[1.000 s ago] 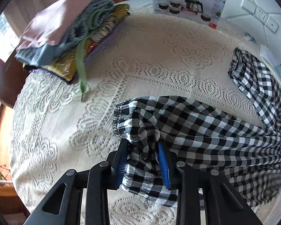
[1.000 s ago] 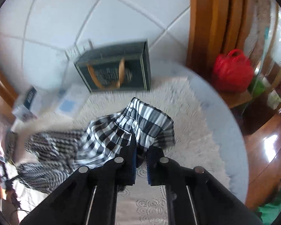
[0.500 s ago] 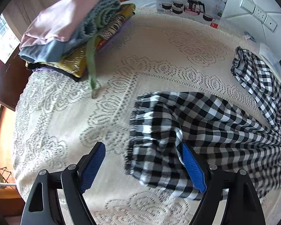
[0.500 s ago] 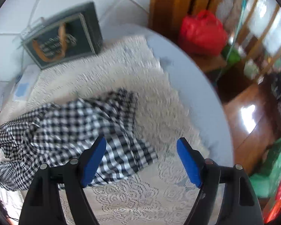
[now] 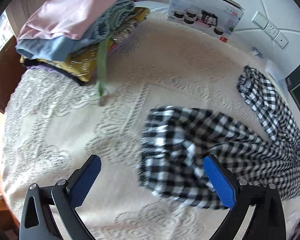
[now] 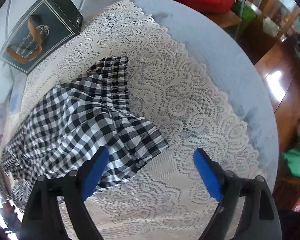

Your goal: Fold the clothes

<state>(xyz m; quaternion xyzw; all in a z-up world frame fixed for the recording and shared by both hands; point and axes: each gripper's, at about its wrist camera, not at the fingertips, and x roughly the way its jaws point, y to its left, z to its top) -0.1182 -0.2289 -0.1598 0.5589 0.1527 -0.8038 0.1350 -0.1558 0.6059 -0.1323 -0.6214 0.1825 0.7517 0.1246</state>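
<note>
Both jaws stand wide apart, gripping nothing. From the left: the stack of folded clothes [image 5: 76,32] waits aside, then the left gripper [image 5: 152,178], then the checked garment [image 5: 210,146] spread flat on the lace cloth [image 5: 50,140] for folding, the right gripper [image 6: 151,172] above its hem.

The garment [image 5: 220,140] has black-and-white checks; the lace tablecloth [image 6: 170,80] is cream; the gripper pads [image 5: 220,182] are blue.
</note>
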